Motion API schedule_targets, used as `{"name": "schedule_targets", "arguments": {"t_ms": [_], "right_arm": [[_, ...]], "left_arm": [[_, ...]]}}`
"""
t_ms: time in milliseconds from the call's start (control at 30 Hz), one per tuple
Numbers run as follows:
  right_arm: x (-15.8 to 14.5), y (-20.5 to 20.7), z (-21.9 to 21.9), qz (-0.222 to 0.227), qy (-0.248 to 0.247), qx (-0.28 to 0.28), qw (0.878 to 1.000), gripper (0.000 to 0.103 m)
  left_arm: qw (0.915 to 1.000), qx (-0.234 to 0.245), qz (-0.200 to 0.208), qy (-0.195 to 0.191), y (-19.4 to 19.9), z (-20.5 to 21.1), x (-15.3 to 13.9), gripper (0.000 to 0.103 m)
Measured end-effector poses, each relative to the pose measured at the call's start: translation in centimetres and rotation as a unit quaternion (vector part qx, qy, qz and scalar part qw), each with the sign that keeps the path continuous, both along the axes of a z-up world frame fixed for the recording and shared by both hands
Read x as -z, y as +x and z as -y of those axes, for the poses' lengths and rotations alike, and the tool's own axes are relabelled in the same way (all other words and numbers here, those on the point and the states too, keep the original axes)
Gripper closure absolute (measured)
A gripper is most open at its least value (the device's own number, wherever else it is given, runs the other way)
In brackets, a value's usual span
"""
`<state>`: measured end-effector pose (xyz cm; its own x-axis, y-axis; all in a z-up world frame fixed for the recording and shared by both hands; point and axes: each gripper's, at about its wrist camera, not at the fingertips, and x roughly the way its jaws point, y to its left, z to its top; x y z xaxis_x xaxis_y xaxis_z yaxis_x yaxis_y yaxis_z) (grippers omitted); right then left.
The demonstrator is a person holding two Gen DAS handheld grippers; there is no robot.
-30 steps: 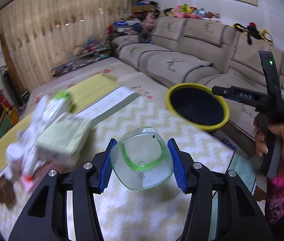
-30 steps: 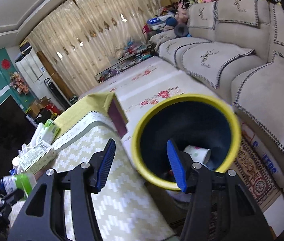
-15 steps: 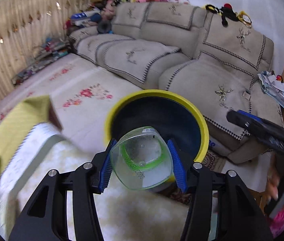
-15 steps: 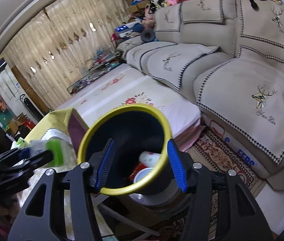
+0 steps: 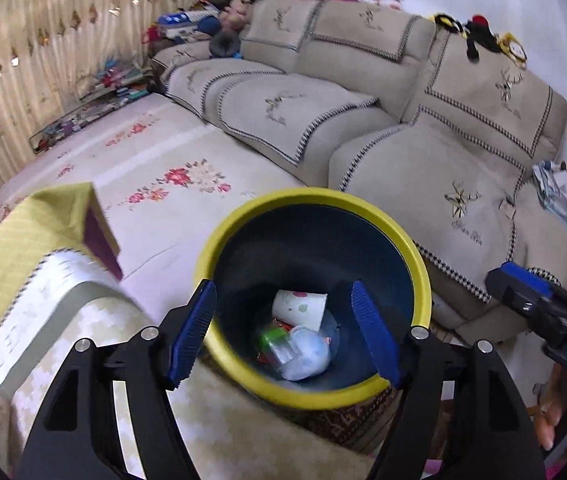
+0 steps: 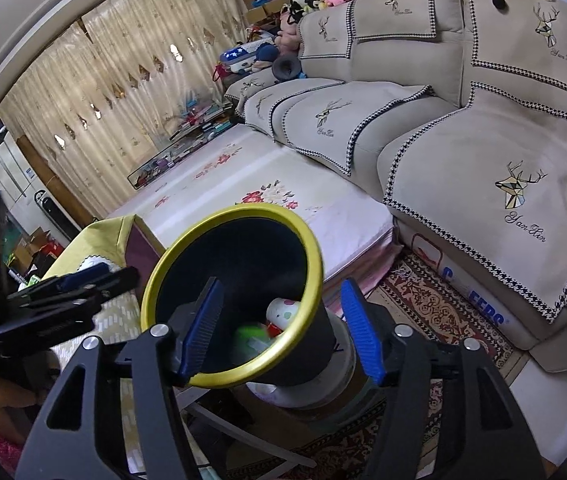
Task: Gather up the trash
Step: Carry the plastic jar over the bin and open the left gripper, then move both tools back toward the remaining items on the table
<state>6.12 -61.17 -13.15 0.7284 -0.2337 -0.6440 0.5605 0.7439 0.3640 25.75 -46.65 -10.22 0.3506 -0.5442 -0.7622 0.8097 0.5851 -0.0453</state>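
Left wrist view: my left gripper (image 5: 283, 332) jaws opening, empty, directly above yellow-rimmed bin (image 5: 419, 264); right gripper (image 5: 523, 292) opening, right of it.

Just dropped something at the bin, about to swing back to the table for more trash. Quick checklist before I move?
1. Left gripper empty: ok, jaws opening, nothing between them.
2. Clear plastic bottle with green label inside the yellow-rimmed dark bin: ok, beside a white paper cup.
3. Right gripper empty: ok, jaws opening, not gripping anything.
4. Bin upright: ok.
5. Grippers apart: ok.
6. Trash left on the table: cannot tell.
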Motion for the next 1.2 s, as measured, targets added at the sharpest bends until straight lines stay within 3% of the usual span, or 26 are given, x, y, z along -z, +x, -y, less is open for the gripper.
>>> {"name": "schedule_targets", "arguments": {"t_ms": [200,367,467,600,767,867,933,1067,1200], "right_arm": [[-0.5,1.5,-2.7,-0.006,-0.007,-0.031,0.999,0.043],[-0.6,4.3,-6.9,-0.02,-0.016,-0.083,0.996,0.043],[-0.9,6.3,-9.9,-0.025,-0.022,-0.119,0.992,0.043],[-1.5,8.9,-14.8,-0.03,-0.031,-0.17,0.984,0.043],[-2.7,11.8,-22.1,-0.026,-0.035,-0.247,0.968,0.043],[-3.2,13.1,-27.1,-0.025,-0.041,-0.303,0.952,0.043],[-3.2,13.6,-29.0,-0.025,-0.028,-0.327,0.944,0.043],[-3.5,14.0,-33.6,-0.025,-0.088,-0.344,0.935,0.043],[-3.2,14.8,-36.4,-0.031,-0.102,-0.365,0.925,0.043]], "left_arm": [[0.9966,-0.039,0.027,-0.067,-2.2,-9.2,-4.0,0.023],[0.9869,-0.112,0.059,-0.1,-3.1,-20.3,-6.4,0.019],[0.9752,-0.177,0.082,-0.104,-3.3,-27.7,-7.1,0.016],[0.9526,-0.259,0.128,-0.095,-3.4,-36.5,-7.0,0.015],[0.9224,-0.341,0.136,-0.119,-2.3,-45.3,-5.1,0.014],[0.9068,-0.378,0.133,-0.132,-1.9,-48.1,-3.5,0.014],[0.903,-0.39,0.122,-0.133,-1.5,-49.2,-2.9,0.014],[0.8869,-0.422,0.135,-0.129,-1.4,-51.0,-2.8,0.013],[0.8741,-0.436,0.127,-0.174,-2.0,-52.8,-3.2,0.011]]}}
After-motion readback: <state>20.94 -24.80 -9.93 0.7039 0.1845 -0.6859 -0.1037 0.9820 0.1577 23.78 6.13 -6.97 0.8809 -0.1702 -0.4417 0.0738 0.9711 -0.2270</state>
